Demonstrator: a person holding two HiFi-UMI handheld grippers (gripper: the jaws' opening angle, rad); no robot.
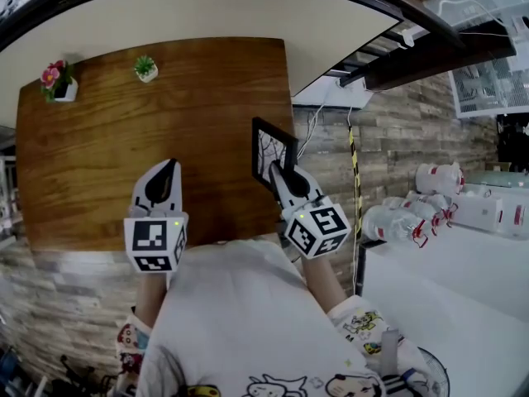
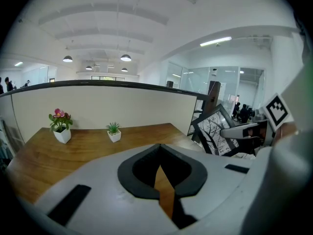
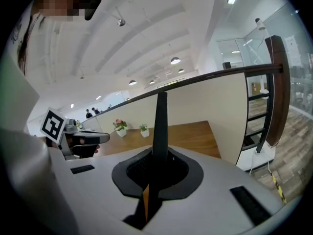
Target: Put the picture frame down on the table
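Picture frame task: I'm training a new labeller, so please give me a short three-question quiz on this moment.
1. True or false: the picture frame lies flat on the table.
2. Which tool grips the frame? A) left tool B) right tool C) neither
3. How many small potted plants stand on the table?
Key: 1 false, it is held upright off the table; 2 B; 3 two.
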